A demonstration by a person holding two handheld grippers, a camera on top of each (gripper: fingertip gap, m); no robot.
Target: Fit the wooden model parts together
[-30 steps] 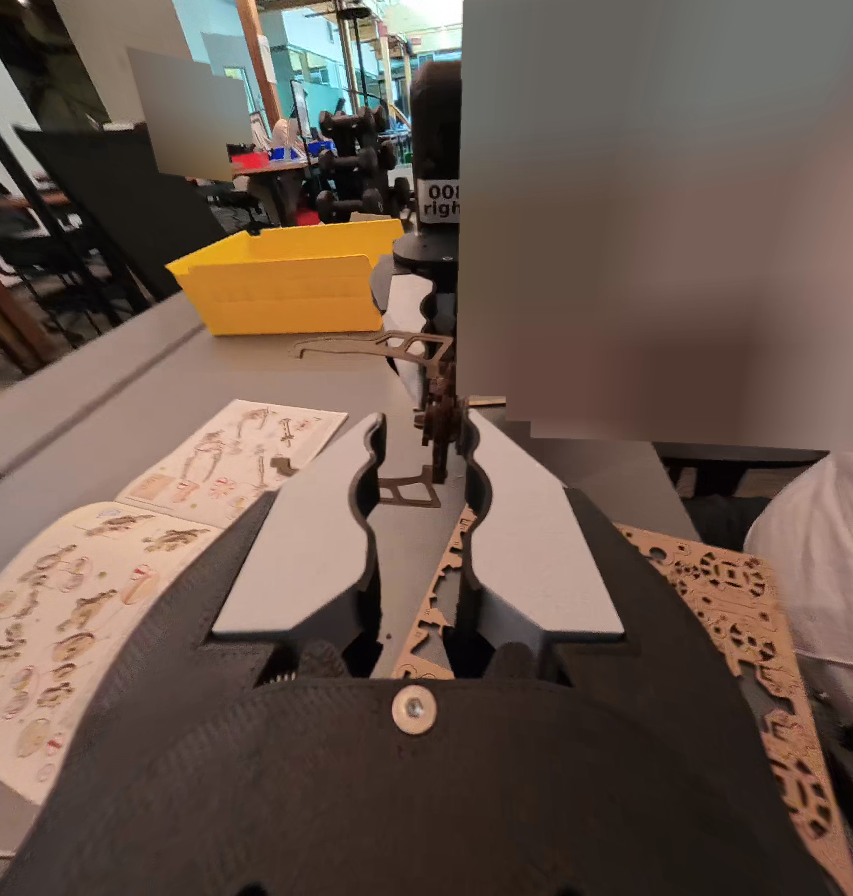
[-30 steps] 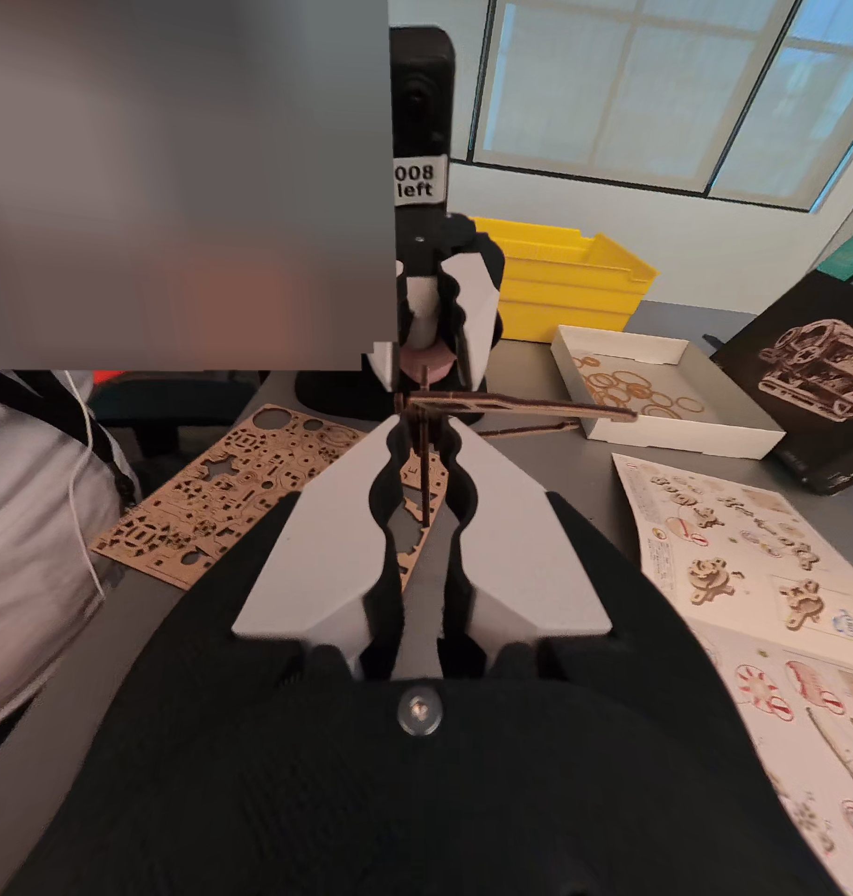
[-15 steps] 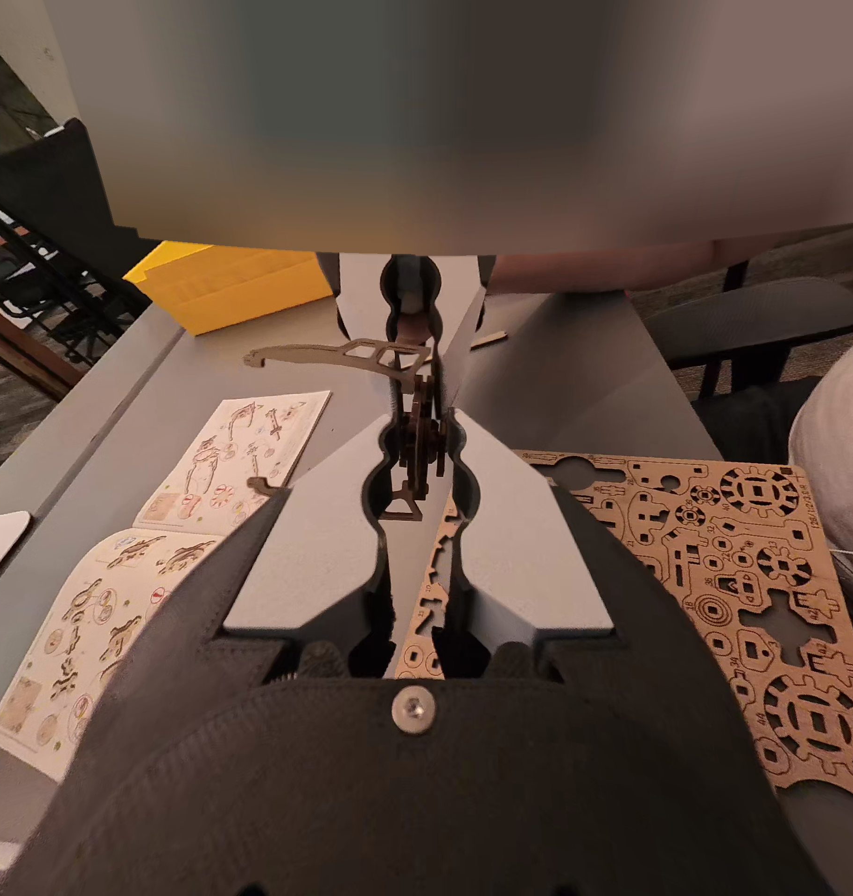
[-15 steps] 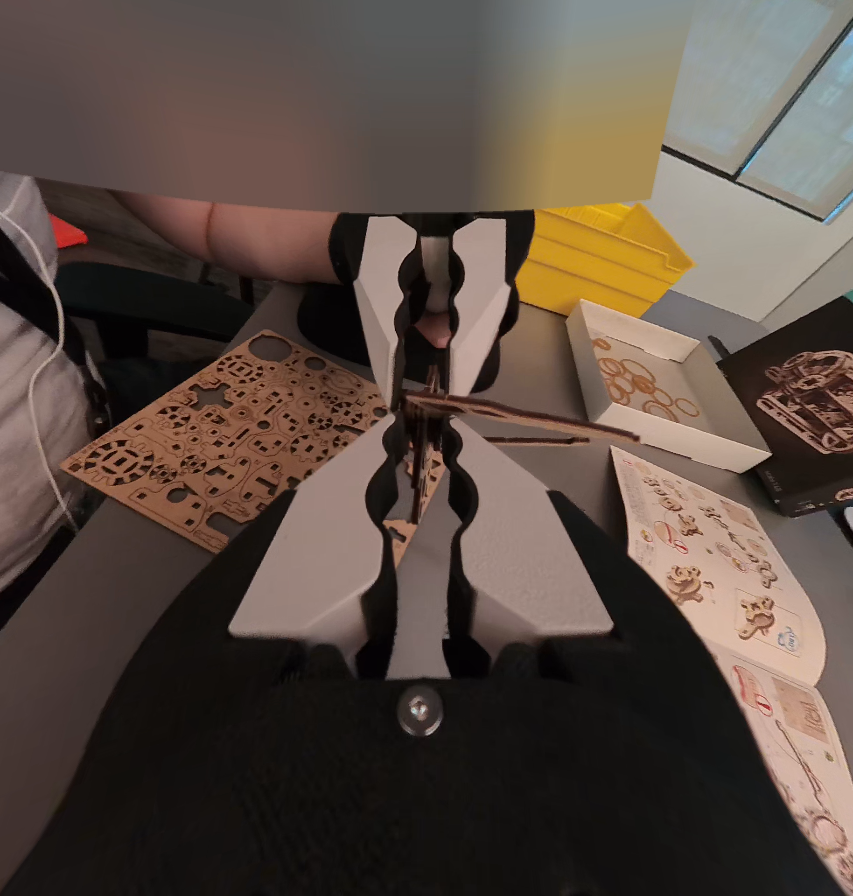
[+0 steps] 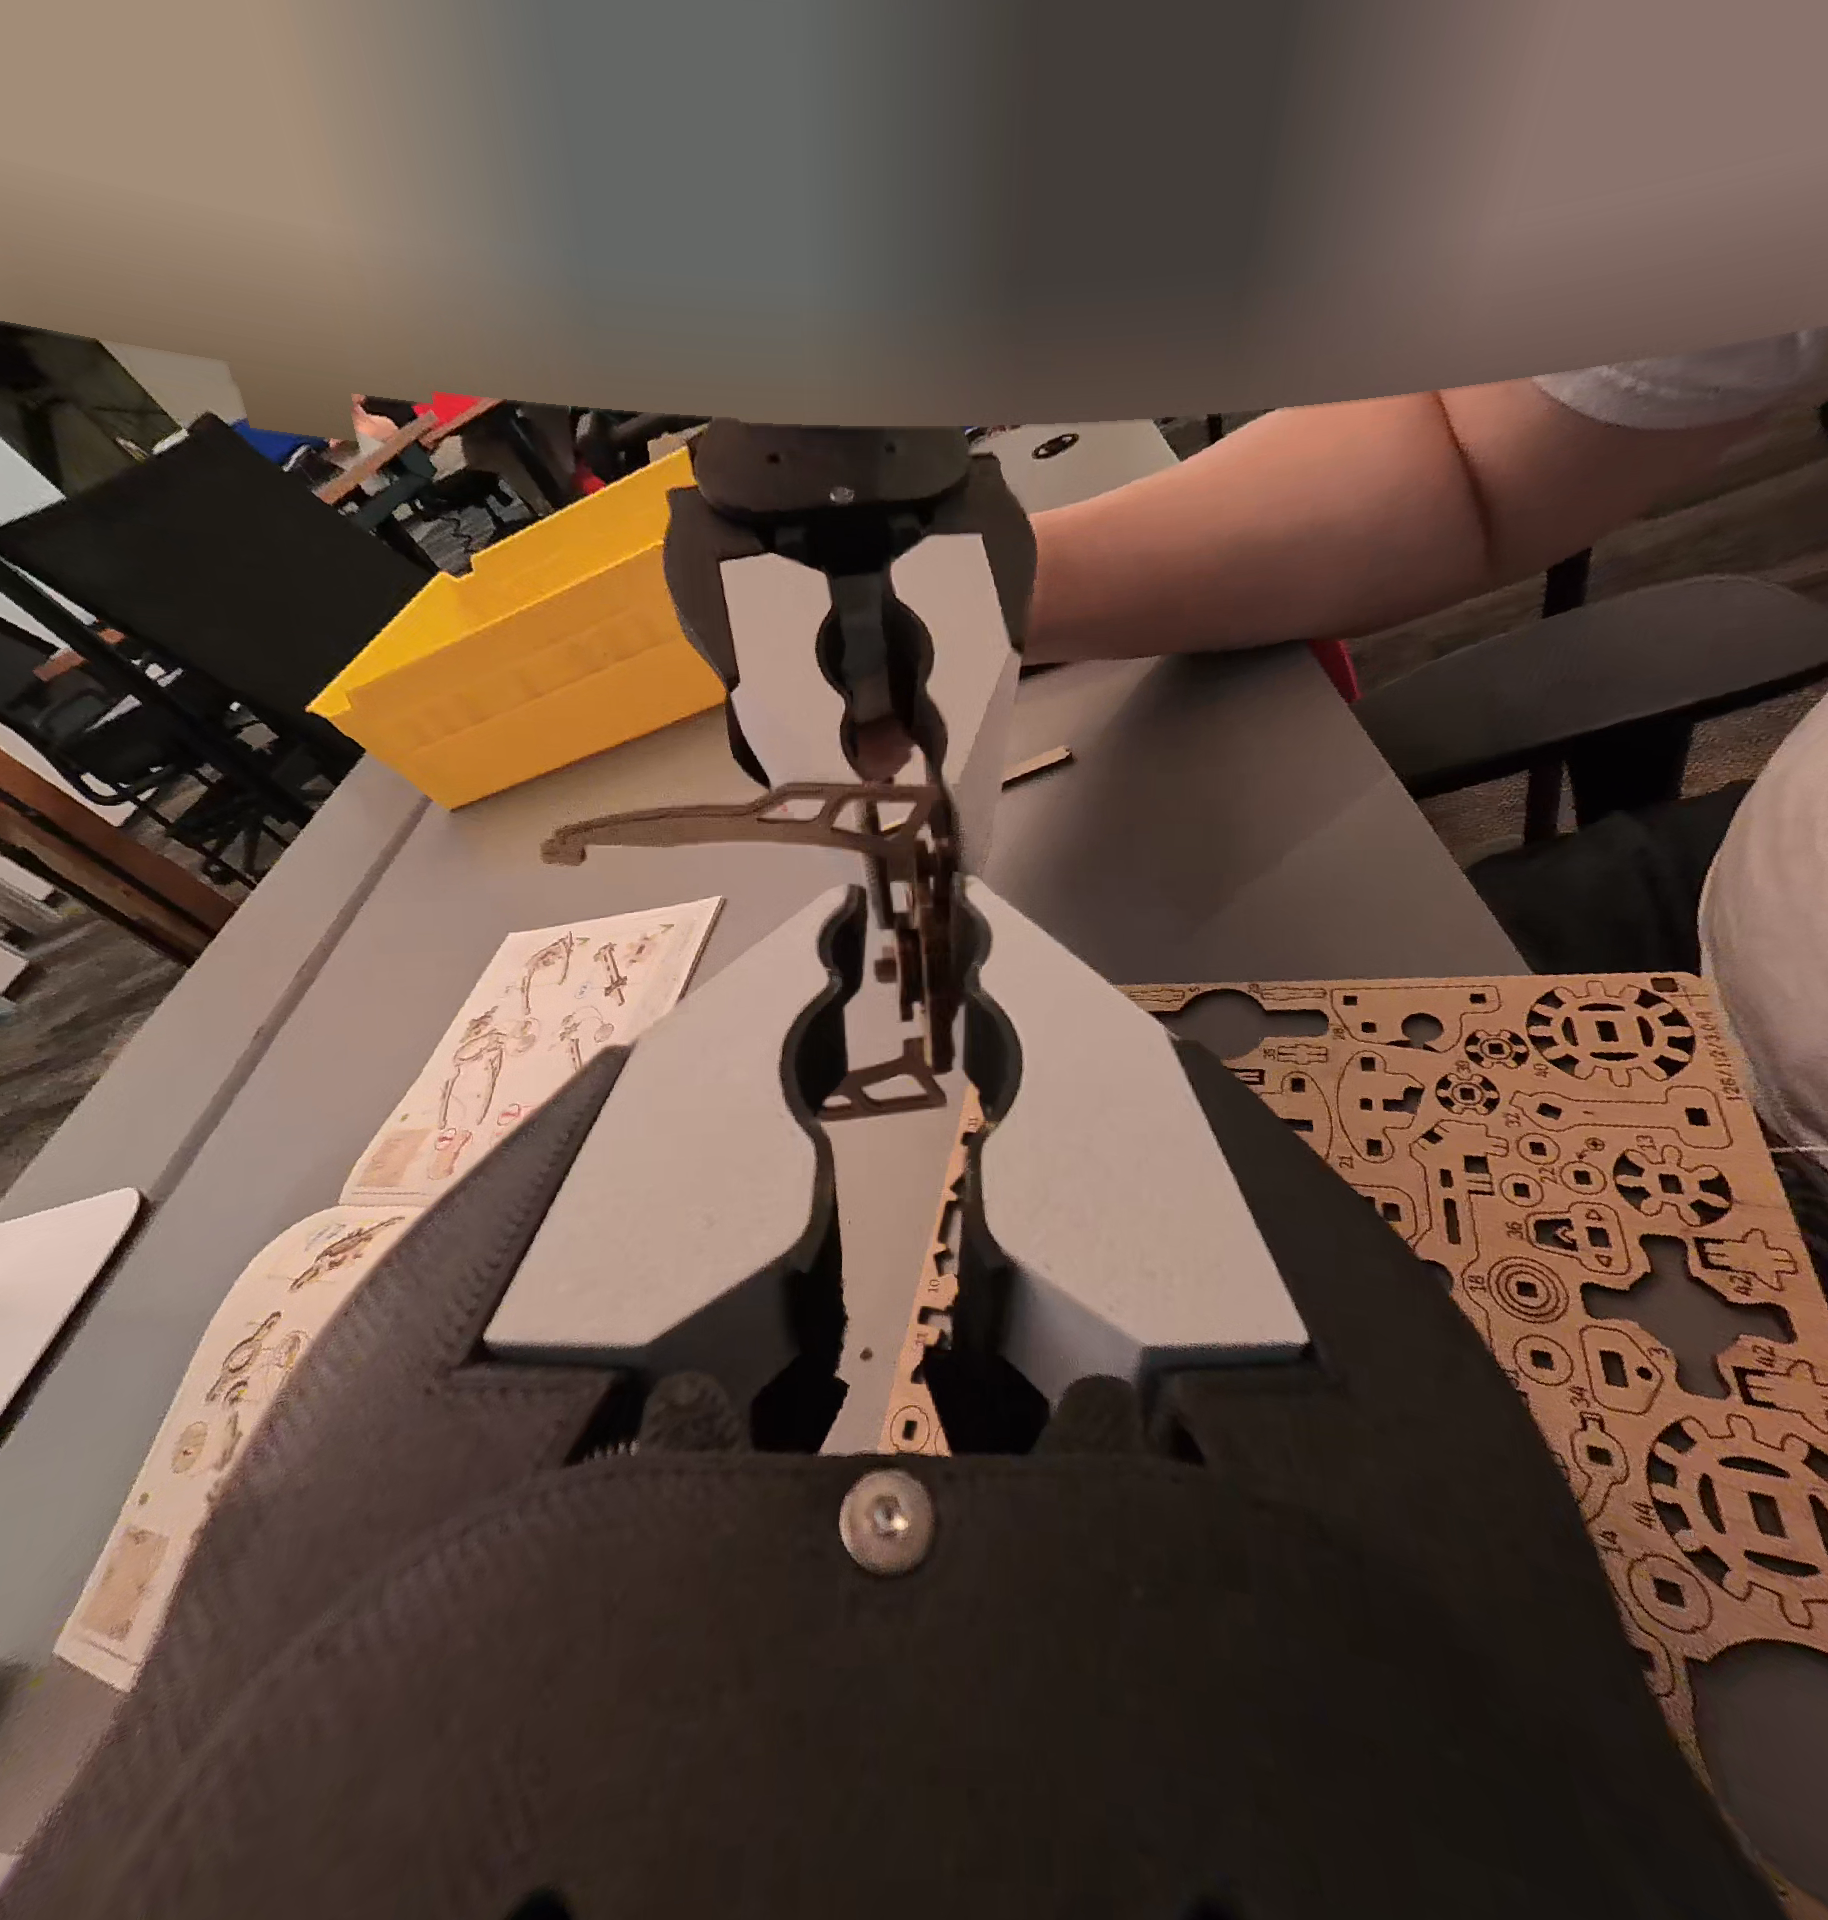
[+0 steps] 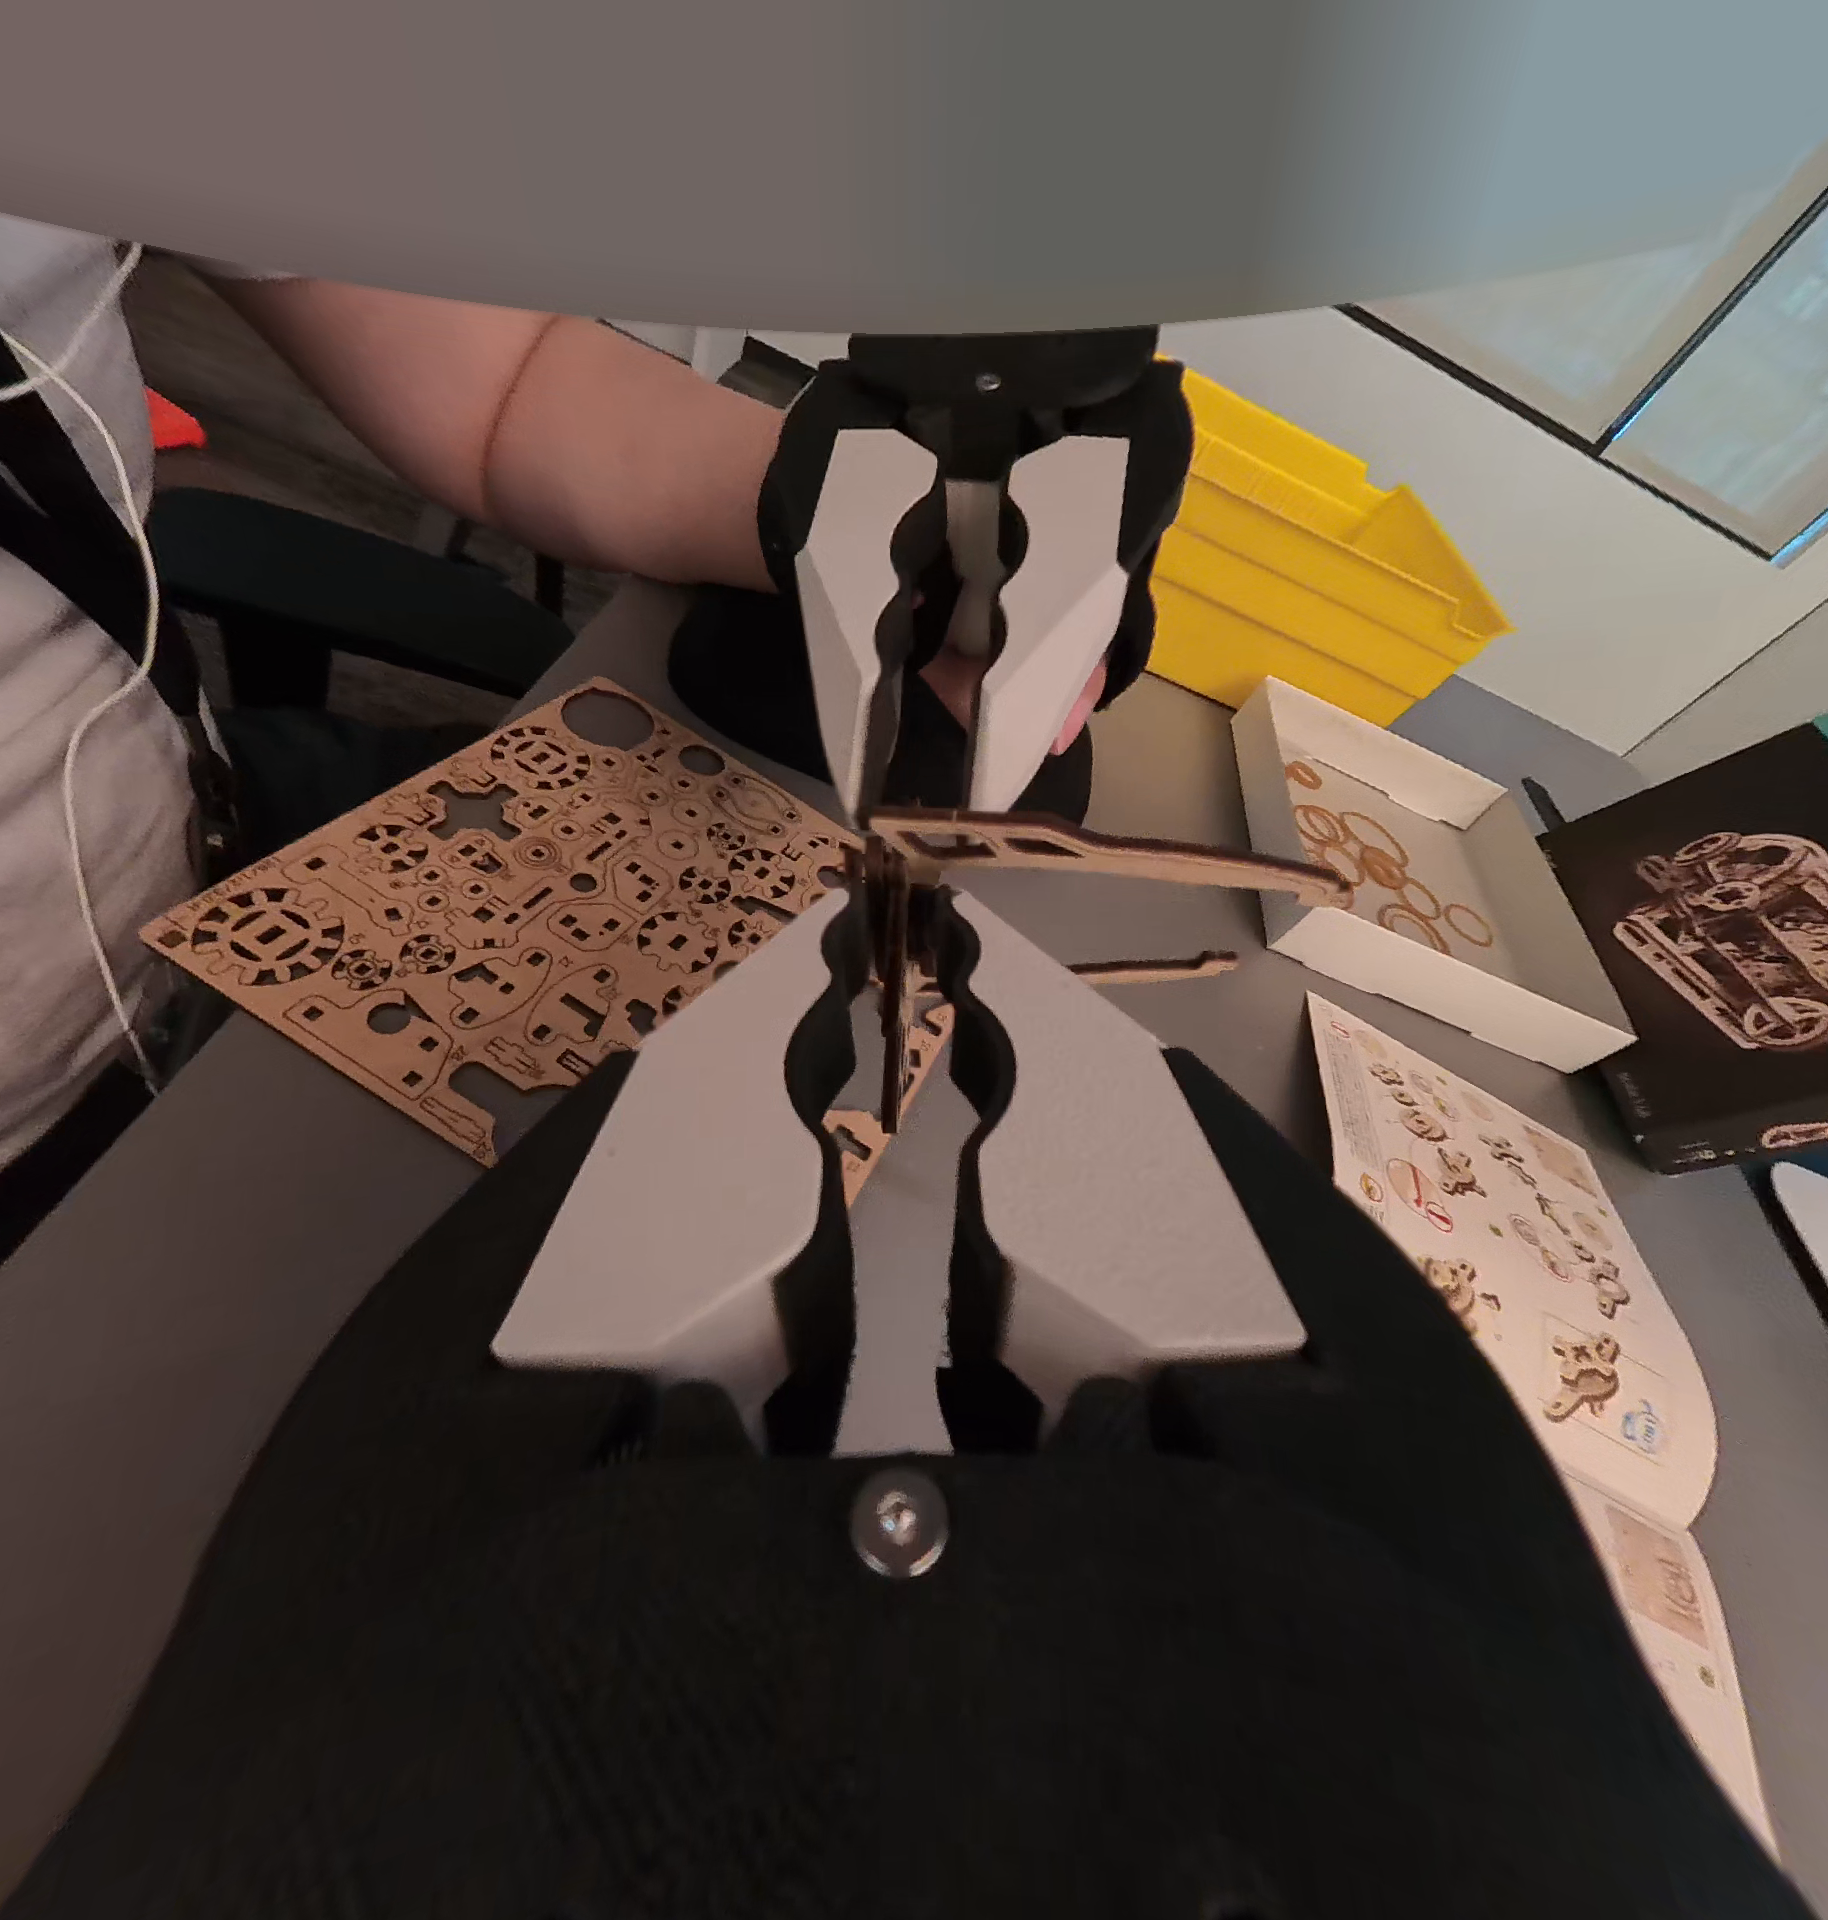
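Observation:
A small wooden assembly [image 5: 915, 977] of upright plates and a gear hangs above the grey table [image 5: 1201, 831]. A long flat wooden arm [image 5: 723, 821] sticks out sideways from its top. My left gripper [image 5: 905, 920] is shut on the assembly's lower part. My right gripper [image 6: 894, 904] faces it, shut on the upright plates [image 6: 894, 1018] from the other side. The arm [image 6: 1097, 852] points right in the right wrist view. The two grippers' tips almost meet at the assembly. The right gripper shows far off in the left wrist view [image 5: 915, 821], the left one in the right wrist view [image 6: 915, 805].
A punched plywood sheet [image 5: 1512, 1195] lies under the grippers. An open instruction booklet [image 5: 536, 1039] lies beside it. A yellow bin [image 5: 536, 675], a white tray of rings [image 6: 1409, 883] and a black box [image 6: 1741, 935] stand farther off. A loose wooden stick [image 6: 1159, 968] lies on the table. A person's arm [image 5: 1253, 540] reaches in. Both grippers' tips are close together, under 4 cm apart.
Both grippers have tilted from nearly level to looking down at the table and have closed in tip to tip. The assembly has stayed gripped between them.

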